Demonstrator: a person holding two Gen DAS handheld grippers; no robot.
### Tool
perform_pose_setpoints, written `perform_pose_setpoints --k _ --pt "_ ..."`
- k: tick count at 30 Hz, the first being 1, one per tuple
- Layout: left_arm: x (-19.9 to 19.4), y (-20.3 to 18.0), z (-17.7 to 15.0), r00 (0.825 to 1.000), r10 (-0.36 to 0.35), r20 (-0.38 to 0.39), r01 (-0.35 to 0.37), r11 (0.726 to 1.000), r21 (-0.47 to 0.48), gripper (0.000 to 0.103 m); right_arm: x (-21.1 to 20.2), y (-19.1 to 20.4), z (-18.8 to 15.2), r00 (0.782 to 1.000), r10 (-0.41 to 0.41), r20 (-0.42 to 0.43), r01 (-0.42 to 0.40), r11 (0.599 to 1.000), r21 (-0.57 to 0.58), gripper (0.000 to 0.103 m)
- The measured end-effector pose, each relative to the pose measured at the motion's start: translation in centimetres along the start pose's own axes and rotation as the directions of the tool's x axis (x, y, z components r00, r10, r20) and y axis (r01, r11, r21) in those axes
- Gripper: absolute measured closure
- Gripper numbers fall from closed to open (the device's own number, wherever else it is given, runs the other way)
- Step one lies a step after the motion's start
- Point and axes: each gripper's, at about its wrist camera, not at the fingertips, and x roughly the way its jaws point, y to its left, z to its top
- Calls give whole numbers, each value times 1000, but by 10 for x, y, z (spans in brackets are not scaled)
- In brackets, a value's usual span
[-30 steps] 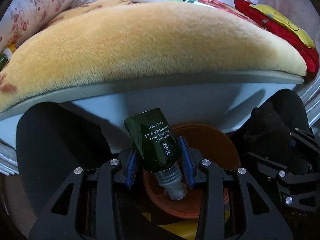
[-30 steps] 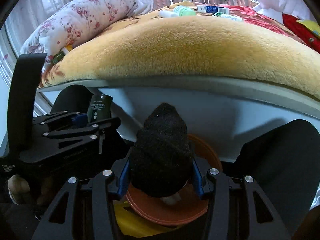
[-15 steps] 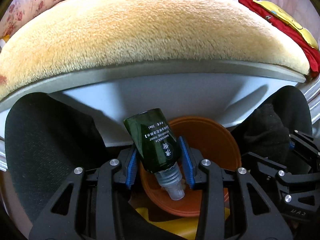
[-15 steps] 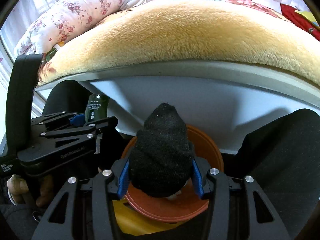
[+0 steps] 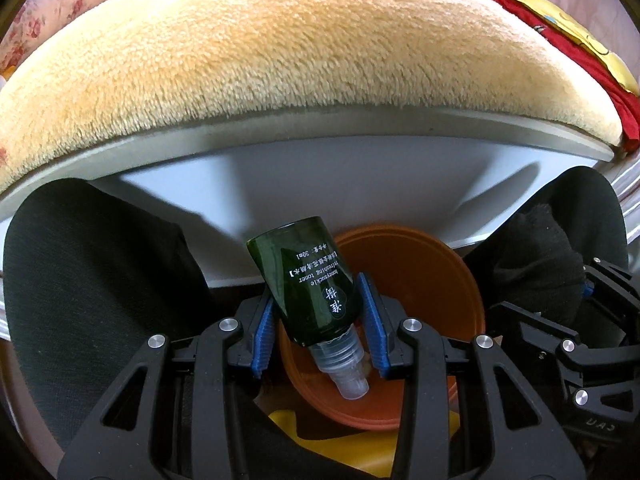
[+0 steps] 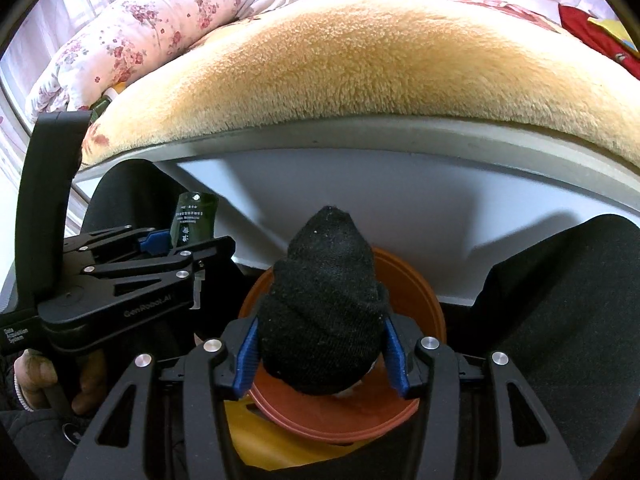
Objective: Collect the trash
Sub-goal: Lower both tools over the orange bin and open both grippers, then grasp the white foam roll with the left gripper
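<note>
Dark-green toner bottle (image 5: 310, 280) pinched between blue pads (image 5: 370, 316) of left gripper (image 5: 316, 322), cap end down, clear neck hanging behind jaws, over orange bin (image 5: 440, 272). Black sock (image 6: 326, 312) clamped between jaws of right gripper (image 6: 322, 354), toe ahead of pads, bulk above same bin. Both items picked, neither released yet; drop into bin appears next. More bottles and box visible far ahead on plush tan blanket (image 6: 360, 64), likely left to collect.

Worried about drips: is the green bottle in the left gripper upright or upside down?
Upside down, slightly tilted: the green bottle has its clear neck pointing down over the orange bin, base up.
</note>
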Motion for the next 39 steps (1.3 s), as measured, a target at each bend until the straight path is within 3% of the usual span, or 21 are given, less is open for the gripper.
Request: perform_pose_setpoints --k 1,2,4,5,6,33,39 --pt "2 -1 0 1000 0 -3 0 1000 0 65 1 0 0 1000 -2 -2 2 1000 2 50" --pt "3 -1 0 1000 -2 -10 2 1000 2 65 1 -1 0 1000 -7 -4 7 1000 6 41" --pt "11 -2 0 999 10 -45 -10 1000 6 43 2 -3 1 1000 -20 -4 20 1000 19 17" --pt "14 -1 0 998 32 -61 -32 999 3 14 1 -6 0 999 -35 4 35 999 31 16" --pt "16 0 -1 997 35 -68 -36 999 -4 12 0 -8 0 999 -34 9 34 998 44 17" --pt "11 2 -2 998 15 -53 -16 1000 -16 12 -12 -24 -6 997 -62 53 55 990 128 16" --pt "-21 -1 9 999 25 23 -25 1000 12 12 -42 -27 5 995 -37 96 25 991 128 15"
